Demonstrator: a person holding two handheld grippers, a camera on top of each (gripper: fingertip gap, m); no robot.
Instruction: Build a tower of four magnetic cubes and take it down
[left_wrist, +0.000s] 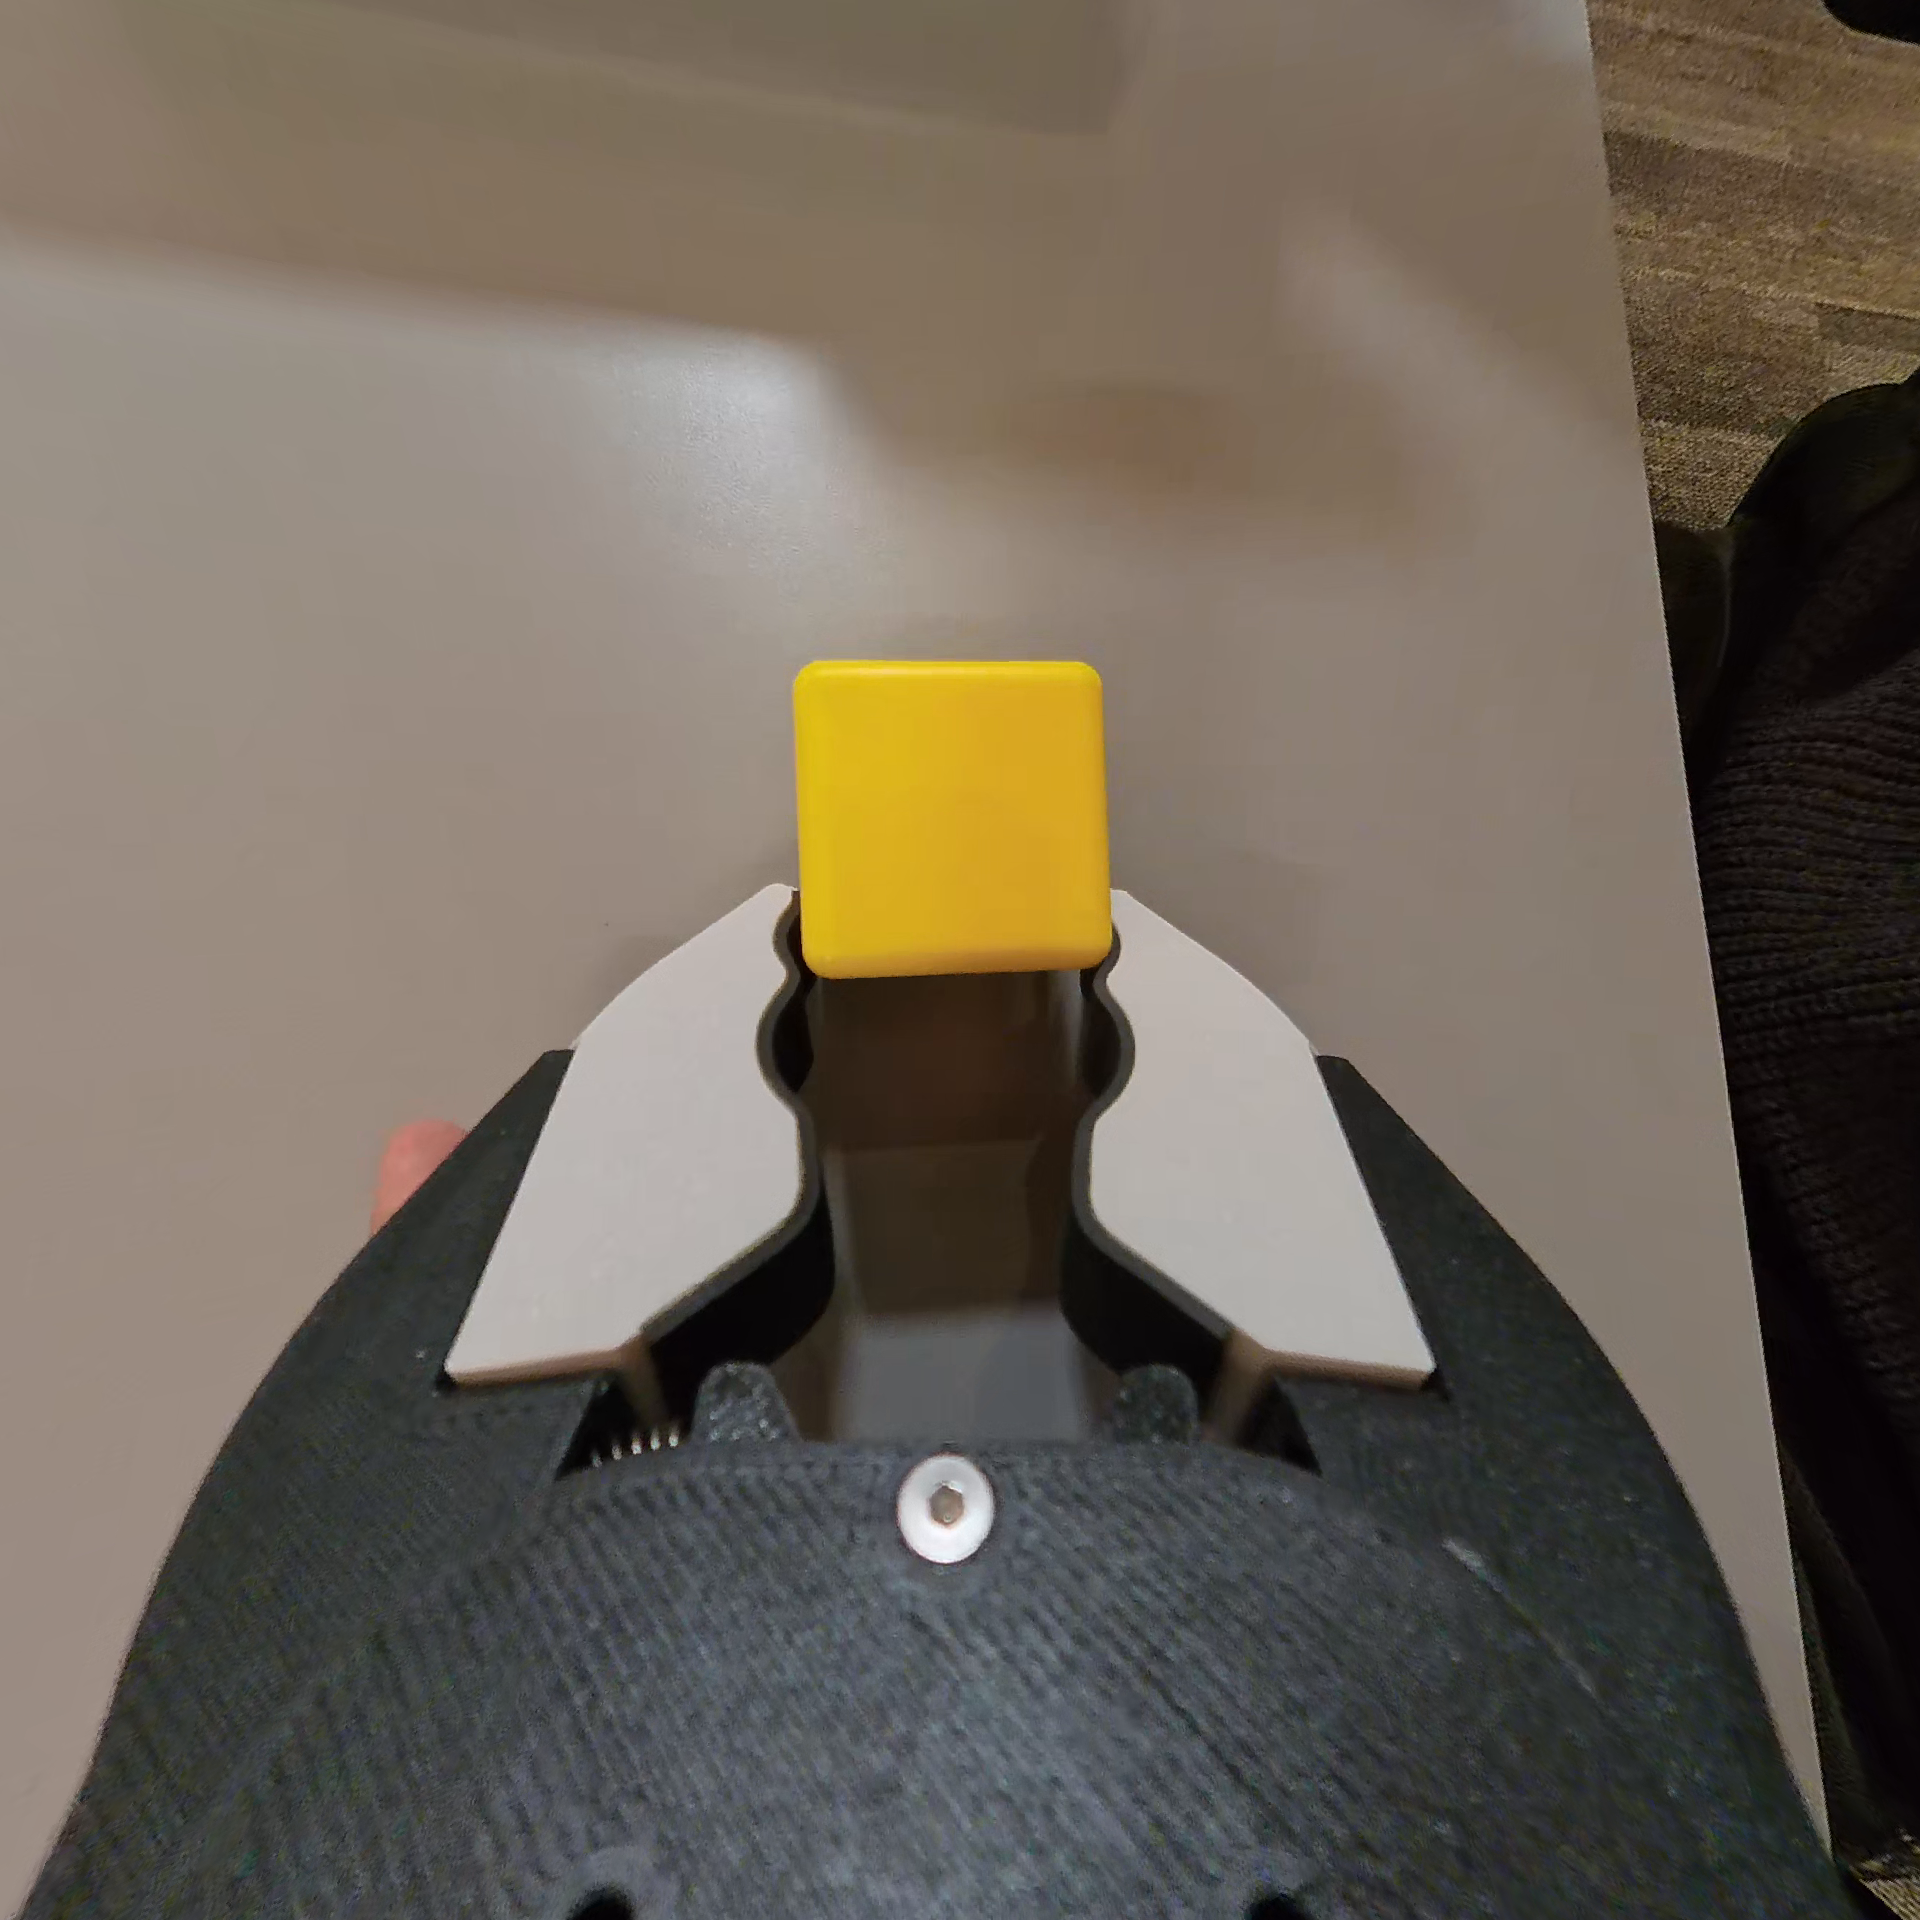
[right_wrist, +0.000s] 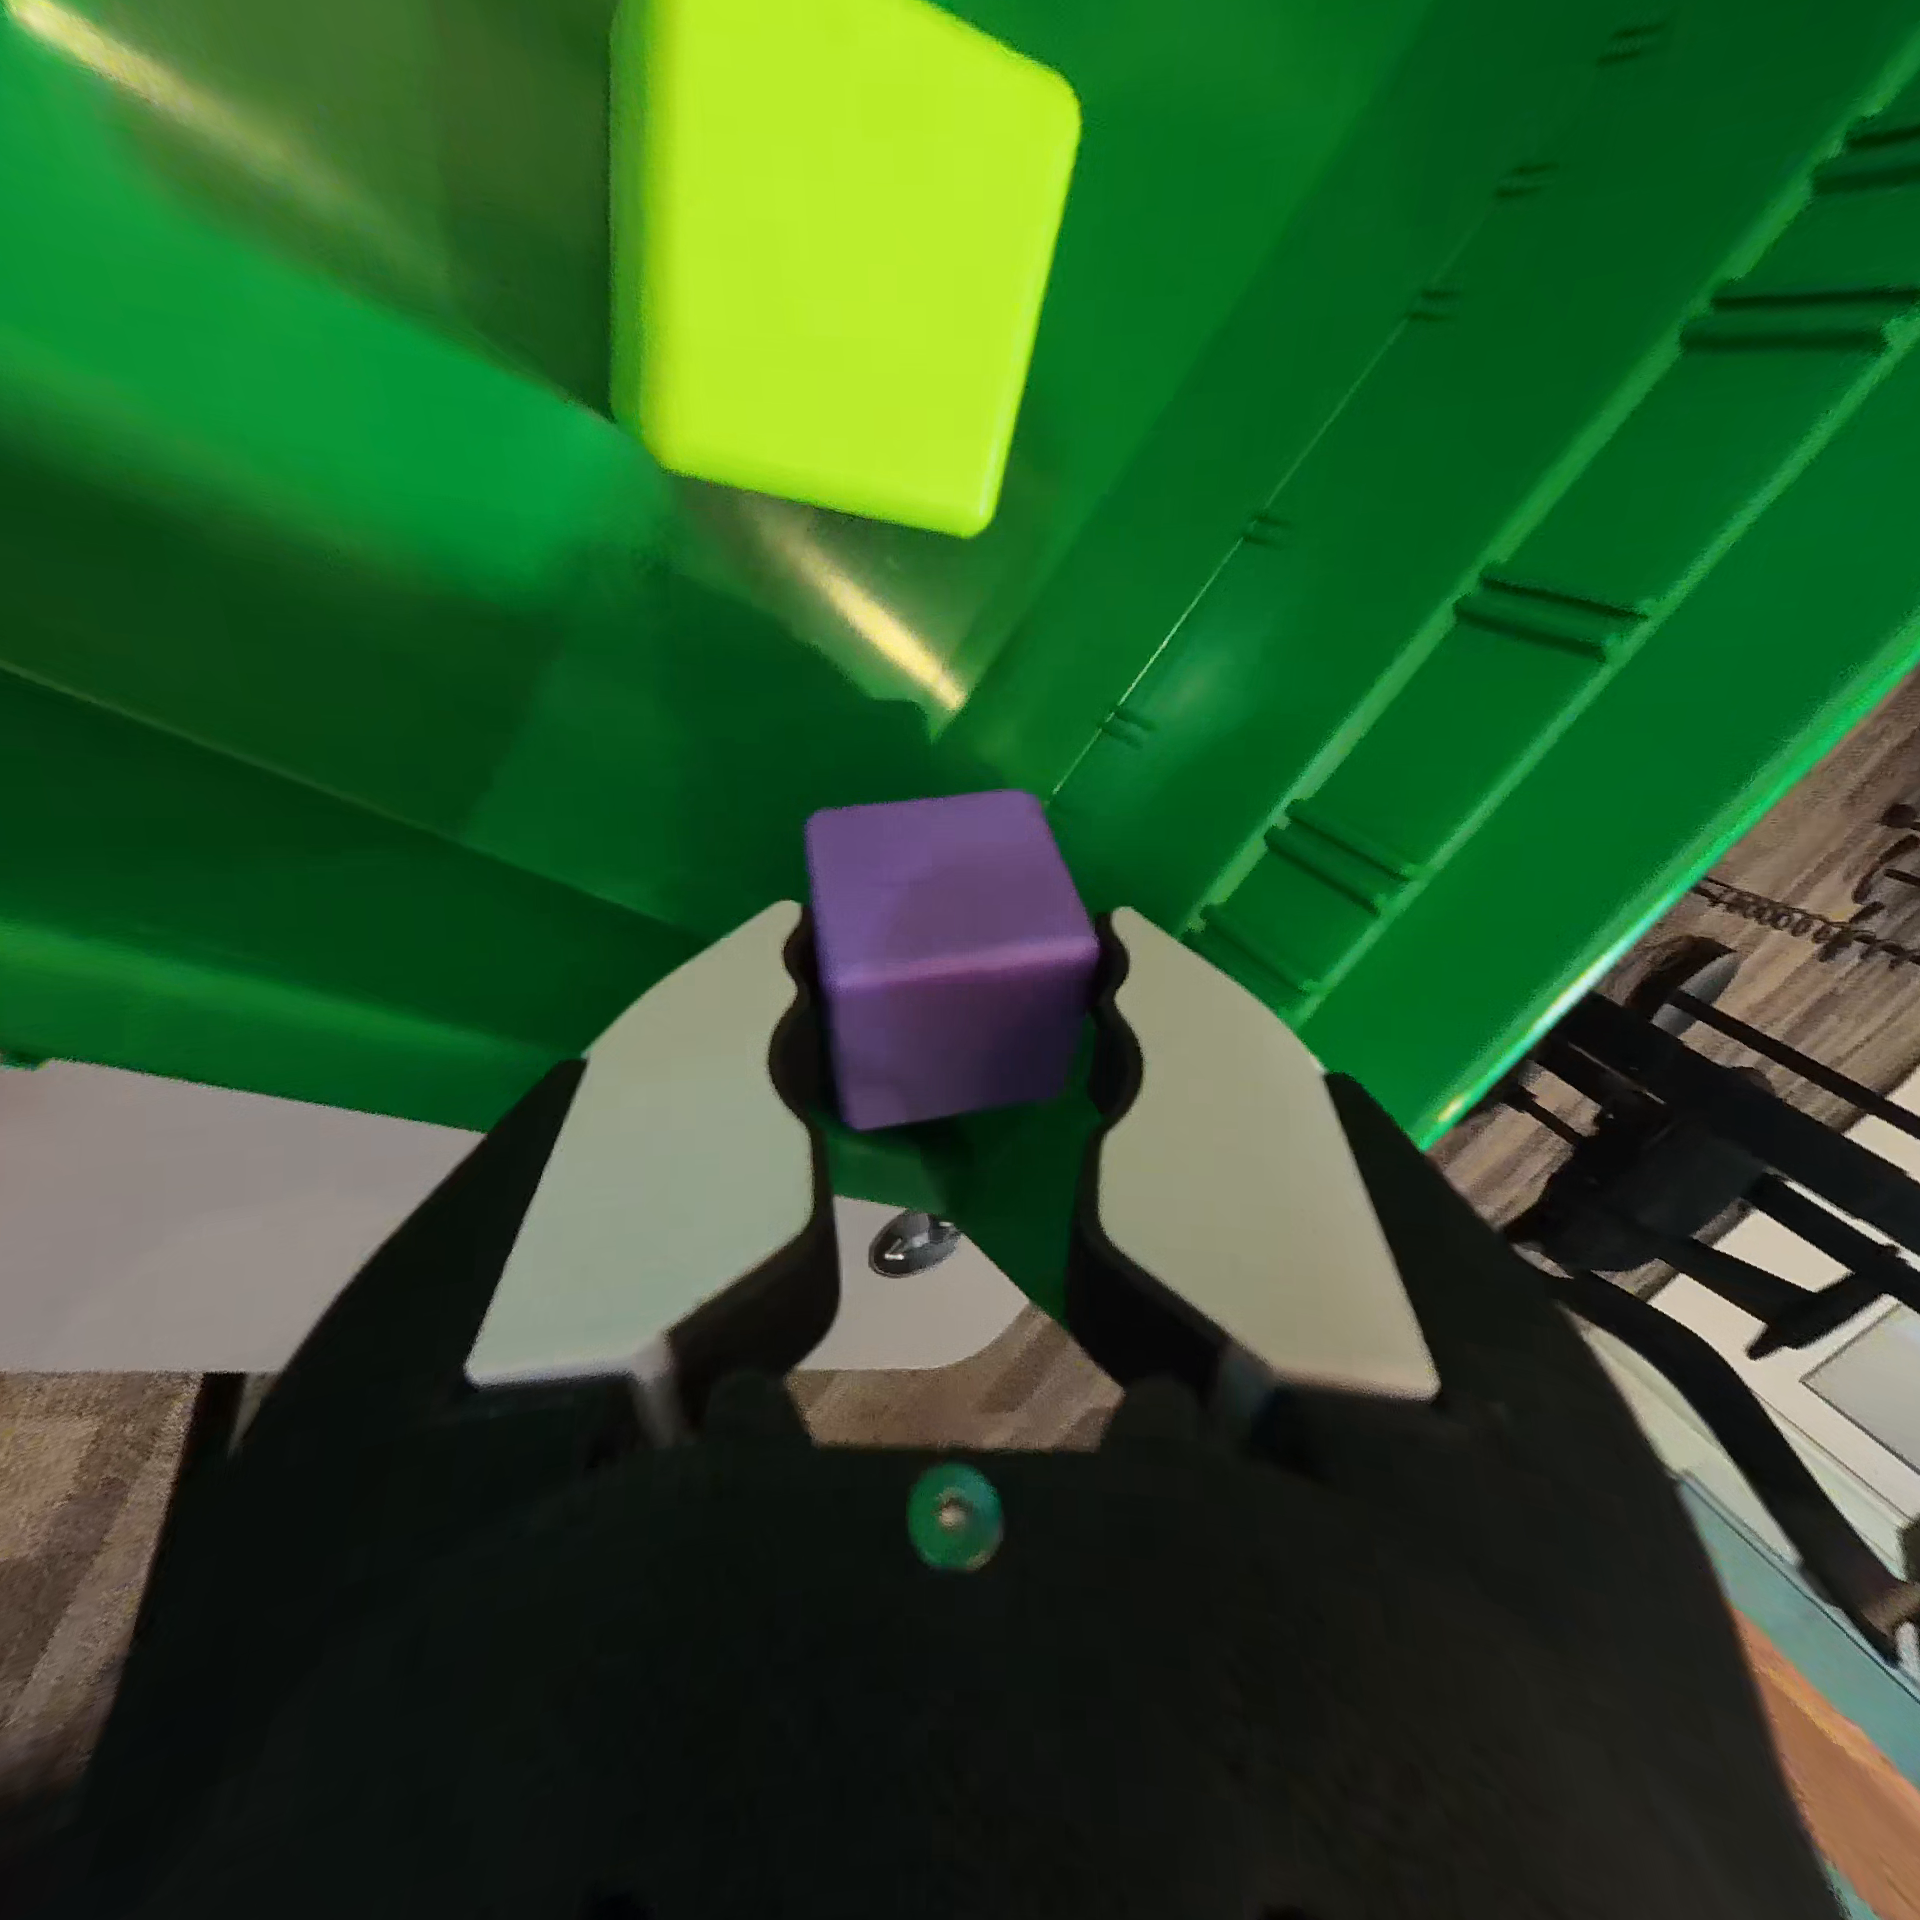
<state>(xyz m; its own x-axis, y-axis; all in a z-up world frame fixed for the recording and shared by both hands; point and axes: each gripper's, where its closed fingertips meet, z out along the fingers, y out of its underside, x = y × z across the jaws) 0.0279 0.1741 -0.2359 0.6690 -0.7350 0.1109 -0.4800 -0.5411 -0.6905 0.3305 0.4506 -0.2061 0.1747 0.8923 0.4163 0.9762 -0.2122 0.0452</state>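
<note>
My left gripper (left_wrist: 951, 925) is shut on a yellow cube (left_wrist: 951, 816), gripped at the fingertips above a plain grey table (left_wrist: 416, 623). My right gripper (right_wrist: 951, 940) is shut on a purple cube (right_wrist: 940, 951), held over the edge of a green plastic bin (right_wrist: 312, 727). A lime-green block (right_wrist: 831, 270) lies inside the bin beyond the purple cube.
The table's right edge (left_wrist: 1631, 416) borders carpet, with a person's dark clothing (left_wrist: 1818, 831) beside it. A fingertip (left_wrist: 416, 1164) shows left of the left gripper. In the right wrist view, the bin's ribbed wall (right_wrist: 1507, 623) runs right, with a black chair base (right_wrist: 1683, 1174) on the floor. About 40 centimetres separates my left fingertips from my right.
</note>
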